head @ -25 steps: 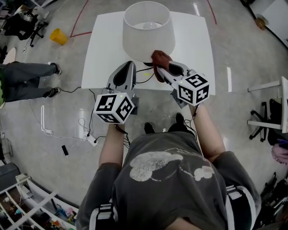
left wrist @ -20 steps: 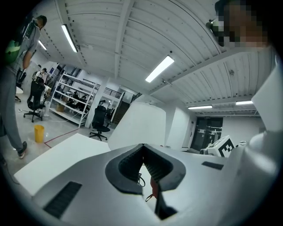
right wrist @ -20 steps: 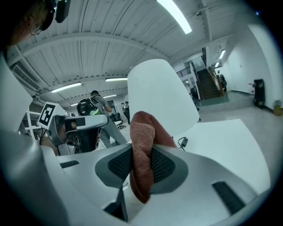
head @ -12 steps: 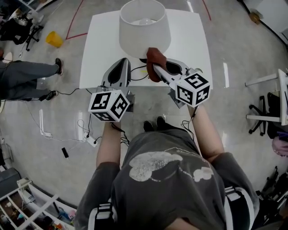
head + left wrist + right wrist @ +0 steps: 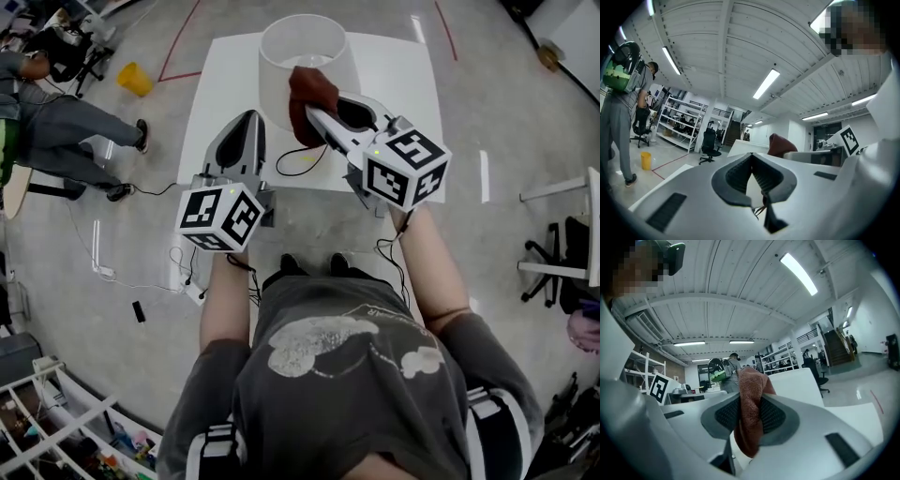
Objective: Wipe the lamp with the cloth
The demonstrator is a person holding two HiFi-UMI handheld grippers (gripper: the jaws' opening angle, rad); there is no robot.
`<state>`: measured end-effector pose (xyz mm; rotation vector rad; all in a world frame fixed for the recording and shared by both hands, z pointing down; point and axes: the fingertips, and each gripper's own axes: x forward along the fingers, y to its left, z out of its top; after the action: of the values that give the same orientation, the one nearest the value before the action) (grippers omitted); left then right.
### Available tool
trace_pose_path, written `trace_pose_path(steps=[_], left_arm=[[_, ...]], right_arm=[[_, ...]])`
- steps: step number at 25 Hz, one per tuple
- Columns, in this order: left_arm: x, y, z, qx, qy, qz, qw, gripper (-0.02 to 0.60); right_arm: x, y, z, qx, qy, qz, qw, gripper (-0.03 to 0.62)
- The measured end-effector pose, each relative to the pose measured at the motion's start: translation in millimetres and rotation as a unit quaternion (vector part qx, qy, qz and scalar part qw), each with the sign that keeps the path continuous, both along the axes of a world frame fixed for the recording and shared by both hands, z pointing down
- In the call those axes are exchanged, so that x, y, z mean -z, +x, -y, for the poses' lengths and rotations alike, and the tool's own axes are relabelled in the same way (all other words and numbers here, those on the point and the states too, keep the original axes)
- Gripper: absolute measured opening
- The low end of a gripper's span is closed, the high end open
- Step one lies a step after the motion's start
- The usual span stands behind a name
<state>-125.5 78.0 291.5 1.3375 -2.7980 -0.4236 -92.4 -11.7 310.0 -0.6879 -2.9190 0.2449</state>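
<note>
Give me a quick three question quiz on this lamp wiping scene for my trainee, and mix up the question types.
1. Which gripper grips the cloth?
2. True or false: the left gripper is wide open.
3. The lamp stands on: A a stool; B a white table; C a cardboard box.
Key: 1 the right gripper; 2 false, its jaws are together; 3 B.
</note>
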Motion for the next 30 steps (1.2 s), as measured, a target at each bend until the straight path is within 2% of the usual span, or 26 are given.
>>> trace_pose_path(steps=[4, 11, 16, 30], left_arm=[[1, -14, -7, -0.012, 0.005, 0.001, 0.9999, 0.008], [-23, -37, -13, -0.080, -0.015, -0.018, 0.9965, 0.008], [-38, -52, -20, -0.112, -0.020, -0.032, 0.9929, 0.008], [-72, -77, -52, -0.189, -0.020, -0.061, 0.9799, 0.008]], right_arm=[[-1, -17, -8, -0.013, 0.006, -0.002, 1.000, 0.092], [-28, -36, -31, -0.061, -0.001, -0.023, 0.998, 0.092], [-53, -46, -39, -0.093, -0.002, -0.044, 0.995, 0.092], [-119, -56, -68, -0.189, -0.017, -0.108, 0.976, 0.092]])
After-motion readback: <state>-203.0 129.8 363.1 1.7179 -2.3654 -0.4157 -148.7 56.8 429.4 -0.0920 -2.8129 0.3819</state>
